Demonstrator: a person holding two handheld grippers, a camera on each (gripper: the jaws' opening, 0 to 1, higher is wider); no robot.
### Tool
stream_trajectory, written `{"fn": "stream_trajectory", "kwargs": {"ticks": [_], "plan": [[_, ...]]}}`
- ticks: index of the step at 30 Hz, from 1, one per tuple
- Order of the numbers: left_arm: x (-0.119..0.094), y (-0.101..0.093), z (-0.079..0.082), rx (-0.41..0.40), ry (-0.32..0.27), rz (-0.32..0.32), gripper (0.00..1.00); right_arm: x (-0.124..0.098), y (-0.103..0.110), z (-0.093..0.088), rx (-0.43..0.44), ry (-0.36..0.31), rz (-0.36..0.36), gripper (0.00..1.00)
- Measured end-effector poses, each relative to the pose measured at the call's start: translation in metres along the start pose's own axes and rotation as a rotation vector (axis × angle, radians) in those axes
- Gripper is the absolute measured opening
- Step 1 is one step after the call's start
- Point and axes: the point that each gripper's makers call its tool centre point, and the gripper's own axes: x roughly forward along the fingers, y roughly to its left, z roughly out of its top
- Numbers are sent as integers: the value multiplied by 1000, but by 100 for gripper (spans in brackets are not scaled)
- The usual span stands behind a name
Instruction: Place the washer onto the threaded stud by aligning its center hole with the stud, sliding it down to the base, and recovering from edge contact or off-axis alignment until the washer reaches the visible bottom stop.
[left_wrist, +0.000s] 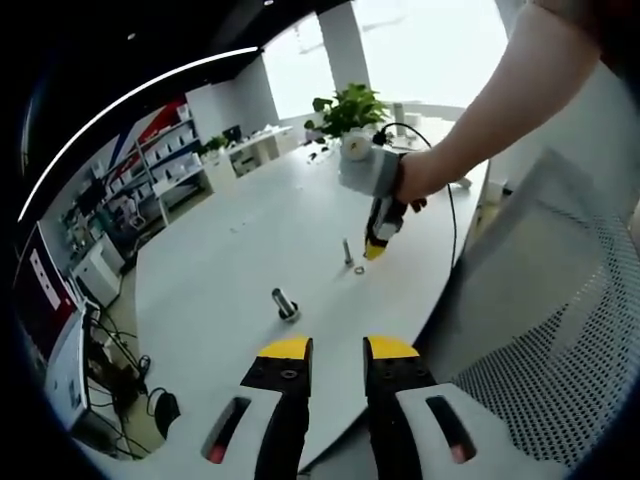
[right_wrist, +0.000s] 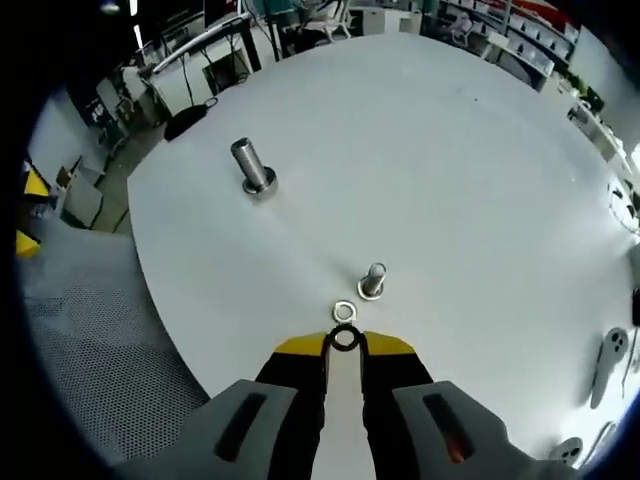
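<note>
Now the right gripper (right_wrist: 344, 341), with yellow tips, has its jaws closed on a thin dark metal ring washer (right_wrist: 344, 339), held just above the round white table (right_wrist: 480, 150). Just beyond it a second, pale ring (right_wrist: 344, 312) lies flat on the table, beside the short upright threaded steel stud (right_wrist: 373, 279). A larger grey metal bolt (right_wrist: 255, 167) stands well apart. In the left gripper view, the left gripper (left_wrist: 338, 352) hangs back over the table edge, jaws a little apart and empty. I judge that the washer is gripped but not yet aligned. The next move needs lifting it over the stud top, centring the hole, then lowering it straight.
</note>
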Motion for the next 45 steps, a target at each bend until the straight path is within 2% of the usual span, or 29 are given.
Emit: {"fn": "stream_trajectory", "kwargs": {"ticks": [7,11,16,24,45], "plan": [[0,-1,-1,4,5,-3,18,-12,-9,16,-58,-39,-38,14],[0,0,0,1,1,-1,18,-16,-14,24,-64,-67,-47,14],[0,1,-1,-5,2,5,18,-18,-17,26,-91,-63,-59,14],[1,-2,-2,4,12,-11,18,-18,-14,40,-129,-87,-51,14],[2,-6,-4,7,20,-31,17,-3,-13,40,-157,-29,-38,14]]}}
